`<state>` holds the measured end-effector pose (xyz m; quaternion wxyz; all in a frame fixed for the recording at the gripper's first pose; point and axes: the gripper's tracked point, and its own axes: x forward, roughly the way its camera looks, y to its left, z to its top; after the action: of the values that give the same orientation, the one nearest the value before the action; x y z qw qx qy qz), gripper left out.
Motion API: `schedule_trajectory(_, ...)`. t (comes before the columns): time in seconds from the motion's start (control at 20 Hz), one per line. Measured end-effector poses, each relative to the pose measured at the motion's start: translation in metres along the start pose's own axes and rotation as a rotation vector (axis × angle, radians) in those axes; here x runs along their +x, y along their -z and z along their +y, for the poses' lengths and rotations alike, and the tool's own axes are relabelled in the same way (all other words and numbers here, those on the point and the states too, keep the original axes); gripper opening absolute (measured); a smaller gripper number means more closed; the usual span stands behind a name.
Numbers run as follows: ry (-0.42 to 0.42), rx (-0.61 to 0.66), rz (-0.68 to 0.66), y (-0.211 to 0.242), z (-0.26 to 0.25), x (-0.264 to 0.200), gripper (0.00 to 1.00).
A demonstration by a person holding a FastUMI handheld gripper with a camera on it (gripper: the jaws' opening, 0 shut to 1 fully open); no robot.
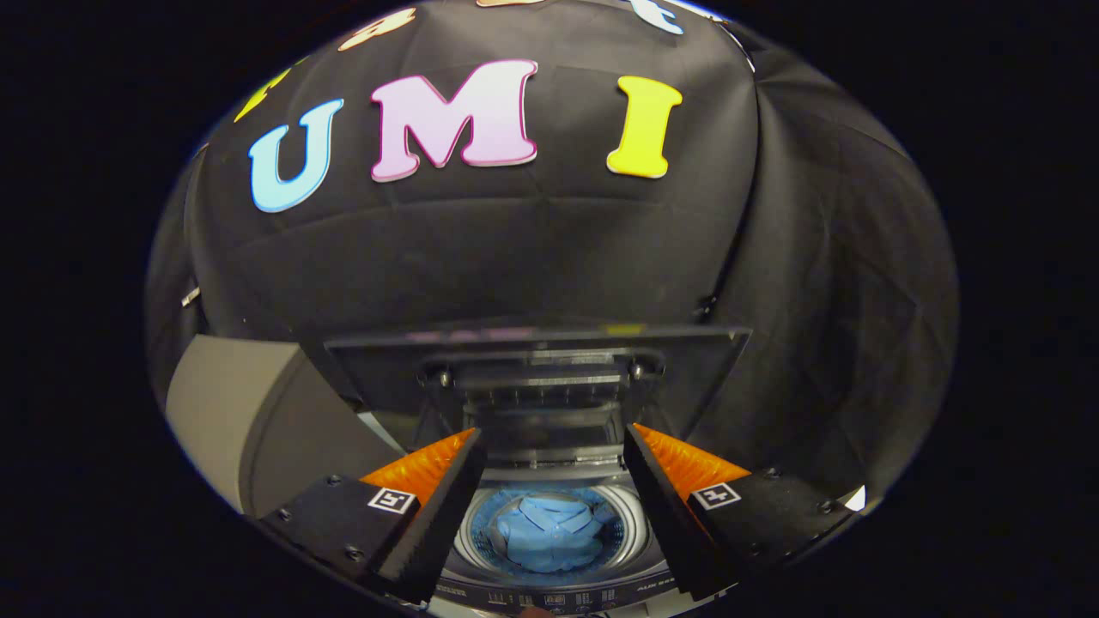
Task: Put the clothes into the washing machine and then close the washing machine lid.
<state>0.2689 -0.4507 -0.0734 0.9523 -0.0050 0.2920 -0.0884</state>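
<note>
Hovering above the machine with its two fingers spread wide and nothing between them, the hand-held gripper (554, 481) looks down and forward over the open top-loading washing machine (549, 592). Nearest of all, just under the fingers, runs the dark control strip (558, 598) along the machine's front edge; its markings are too small to make out.

Just beyond that strip, seen through the gap between the fingers, is the round metal-rimmed drum (468, 532). A light blue garment (549, 536), crumpled with what looks like a collar uppermost, lies at the bottom of it, apart from both fingers. Judging by that, the loading part of the task appears done, and the wide fingers fit a tool that has nothing left to carry.

Farther on, the dark flat lid (541, 352) stands raised behind the drum opening, hinged at the back, its underside with ribs and two fittings facing the gripper. It is upright, so the opening is uncovered, and closing it is probably the step that remains. The gripper's height and forward aim would suit reaching for the lid's upper edge to tip it forward and down, though no contact is made yet.

To the left of the machine sits a pale grey rounded surface (232, 421), whose nature I cannot tell. Behind everything hangs the black cloth wall (515, 257) of the booth.
</note>
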Motion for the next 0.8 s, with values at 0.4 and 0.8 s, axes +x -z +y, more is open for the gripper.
schedule_trajectory(0.4, -0.013, 0.01, -0.086, -0.084, 0.008, 0.019, 1.0)
schedule_trajectory(0.8, -0.018, -0.023, 0.048, -0.062, 0.014, 0.075, 1.0)
